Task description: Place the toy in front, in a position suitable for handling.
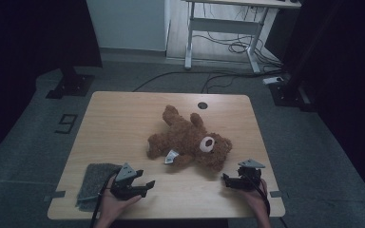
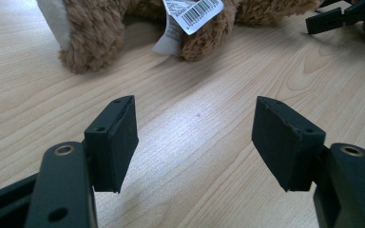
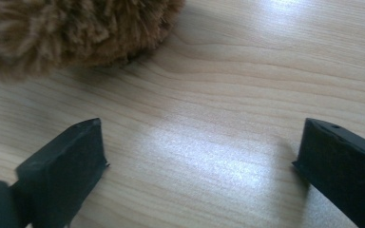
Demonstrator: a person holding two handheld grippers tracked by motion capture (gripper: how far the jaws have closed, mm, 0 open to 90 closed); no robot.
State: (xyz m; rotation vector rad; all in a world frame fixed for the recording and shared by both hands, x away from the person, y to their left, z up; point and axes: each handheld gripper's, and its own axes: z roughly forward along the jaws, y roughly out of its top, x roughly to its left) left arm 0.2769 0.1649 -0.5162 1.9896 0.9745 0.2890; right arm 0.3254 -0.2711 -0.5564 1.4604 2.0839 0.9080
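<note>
A brown teddy bear (image 1: 185, 137) lies on its back in the middle of the wooden table (image 1: 123, 118), with a white barcode tag (image 1: 171, 156) on its near side. My left gripper (image 1: 147, 187) rests near the front edge, left of the bear, pointing right. In the left gripper view its jaws (image 2: 195, 126) stand wide open over bare wood, the bear (image 2: 95, 33) and tag (image 2: 192, 12) just beyond. My right gripper (image 1: 226, 181) sits at the front right, close to the bear's head. It stands open (image 3: 199, 137), with the bear's fur (image 3: 66, 28) just ahead.
A grey cloth (image 1: 95, 183) lies at the table's front left corner, beside my left hand. A cable hole (image 1: 202, 105) sits near the far edge. Beyond the table a white desk frame (image 1: 223, 28) stands amid floor cables.
</note>
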